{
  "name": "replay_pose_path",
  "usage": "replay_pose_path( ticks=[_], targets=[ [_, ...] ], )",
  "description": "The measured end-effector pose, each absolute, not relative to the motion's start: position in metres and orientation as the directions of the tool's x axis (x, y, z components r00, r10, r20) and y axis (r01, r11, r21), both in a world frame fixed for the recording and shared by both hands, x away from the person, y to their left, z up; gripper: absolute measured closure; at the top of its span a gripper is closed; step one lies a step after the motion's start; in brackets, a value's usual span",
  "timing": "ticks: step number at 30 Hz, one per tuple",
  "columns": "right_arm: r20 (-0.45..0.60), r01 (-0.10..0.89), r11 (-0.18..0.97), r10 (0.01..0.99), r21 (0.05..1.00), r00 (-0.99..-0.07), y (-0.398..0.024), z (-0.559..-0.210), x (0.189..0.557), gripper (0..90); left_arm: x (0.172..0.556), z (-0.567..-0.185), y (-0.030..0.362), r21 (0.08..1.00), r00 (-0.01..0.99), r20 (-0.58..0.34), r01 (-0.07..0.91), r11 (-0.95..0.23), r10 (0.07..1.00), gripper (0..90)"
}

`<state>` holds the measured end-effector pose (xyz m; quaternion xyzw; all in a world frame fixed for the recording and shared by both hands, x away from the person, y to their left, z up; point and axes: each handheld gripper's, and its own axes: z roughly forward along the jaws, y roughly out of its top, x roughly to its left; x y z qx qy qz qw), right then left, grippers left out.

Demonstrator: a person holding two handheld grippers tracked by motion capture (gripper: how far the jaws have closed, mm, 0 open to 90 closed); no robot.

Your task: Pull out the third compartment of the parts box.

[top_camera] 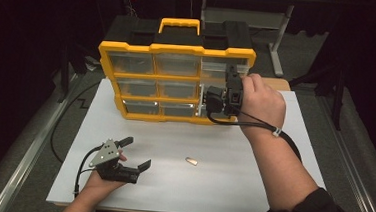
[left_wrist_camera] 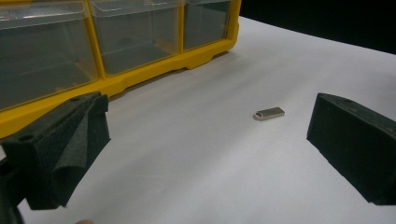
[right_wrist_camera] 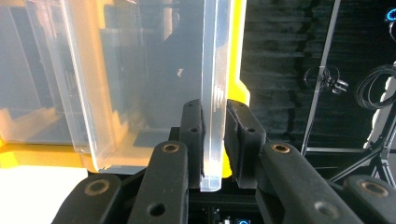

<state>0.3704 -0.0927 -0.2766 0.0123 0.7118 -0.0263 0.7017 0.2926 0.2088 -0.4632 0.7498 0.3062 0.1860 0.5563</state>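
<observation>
Right gripper [right_wrist_camera: 214,135] is clamped on a clear drawer [right_wrist_camera: 212,93] wall at the organizer's [top_camera: 130,47] right side. Left gripper [top_camera: 135,152] rests wide open at the near left, holding nothing, with a small metal piece [left_wrist_camera: 269,113] lying between its jaws' line.

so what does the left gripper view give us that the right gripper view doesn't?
Left gripper view: the left gripper open above the white table, with a small metal USB stick lying ahead between its jaws. Right gripper view: the right gripper shut on the edge of a clear plastic drawer, plus dark stands and cables behind. Both: the yellow organizer case.
</observation>
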Motion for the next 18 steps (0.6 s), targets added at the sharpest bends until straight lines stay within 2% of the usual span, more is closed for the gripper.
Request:
replay_pose_path(
  ticks=[18],
  targets=[
    [-1.0,0.022,0.999,-0.027,-0.027,0.002,-0.096,-0.278,0.338,79.2,0.292,-0.464,0.207,0.943,0.743,-0.054,0.258,-0.211,0.667,0.2]
  ],
)
